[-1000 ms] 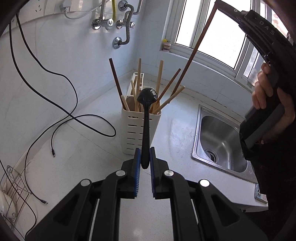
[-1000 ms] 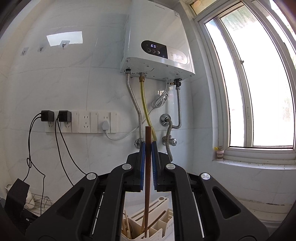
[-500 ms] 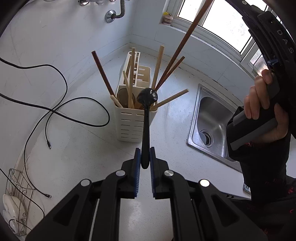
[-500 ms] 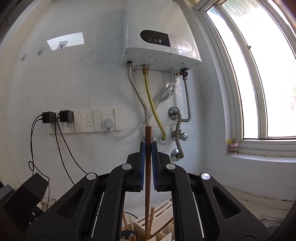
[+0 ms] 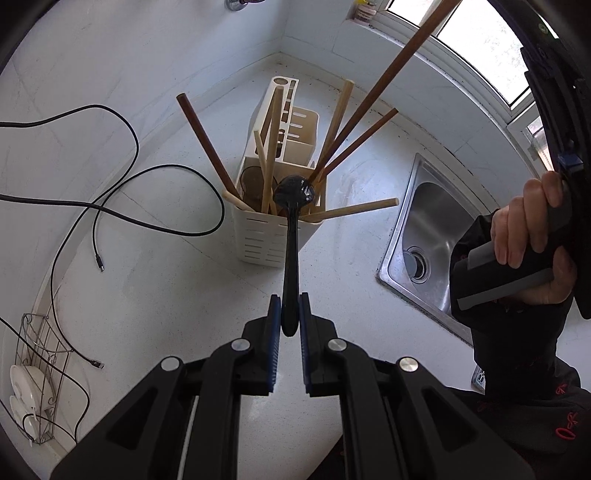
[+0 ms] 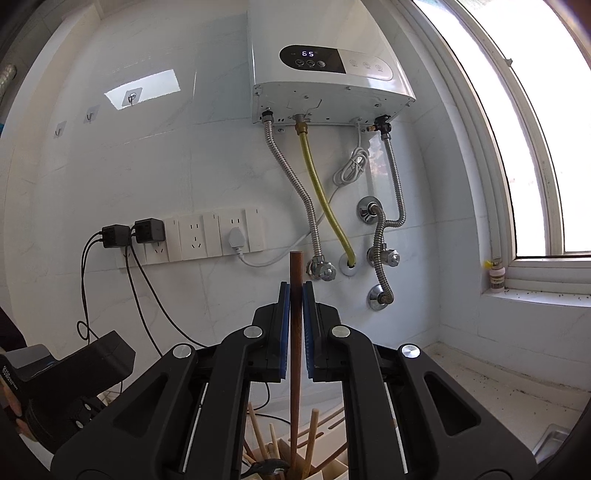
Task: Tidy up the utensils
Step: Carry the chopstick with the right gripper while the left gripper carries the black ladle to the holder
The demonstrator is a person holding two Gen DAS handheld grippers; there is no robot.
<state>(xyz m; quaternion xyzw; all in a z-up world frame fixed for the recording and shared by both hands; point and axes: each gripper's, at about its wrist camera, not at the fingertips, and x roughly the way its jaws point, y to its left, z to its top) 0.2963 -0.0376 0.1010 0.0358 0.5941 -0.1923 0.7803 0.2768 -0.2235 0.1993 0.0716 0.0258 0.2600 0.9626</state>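
**Both grippers loaded over the utensil holder**

Left gripper [image 5: 290,317]: pads clamped on the handle end of a black spoon [image 5: 291,236]. Long axis runs straight out ahead of the fingers; bowl end is forward, over the near rim of the cream utensil holder [image 5: 266,236]. Can't tell if the bowl touches the rim or sits above it.

Right gripper [image 6: 295,314]: pads closed on a dark brown stick [image 6: 295,354]. Axis is upright between the fingers, short top end poking past the fingertips, long lower end dropping into the holder's front compartment below the fingers. From the left wrist view the same stick slants up-right out of the holder toward the window [image 5: 476,33].

Holder content: several pale wooden sticks and two more dark ones, fanned out in all directions. One pale stick [image 5: 354,210] lies almost flat over the right rim, pointing at the sink [image 5: 424,229]. Slotted rear section sits beyond the fingers.

Room:
- Left of the left fingers: open white counter [image 5: 155,295], with black cables [image 5: 147,177] looping near the holder.
- Right: sink edge near the holder, right hand [image 5: 532,225] above it.
- Beyond the holder: wall corner and window sill close behind.
- Far left: wire rack [image 5: 37,376] at the counter edge.
- Ahead of the right fingers: tiled wall, water heater [image 6: 325,77], hoses, sockets.
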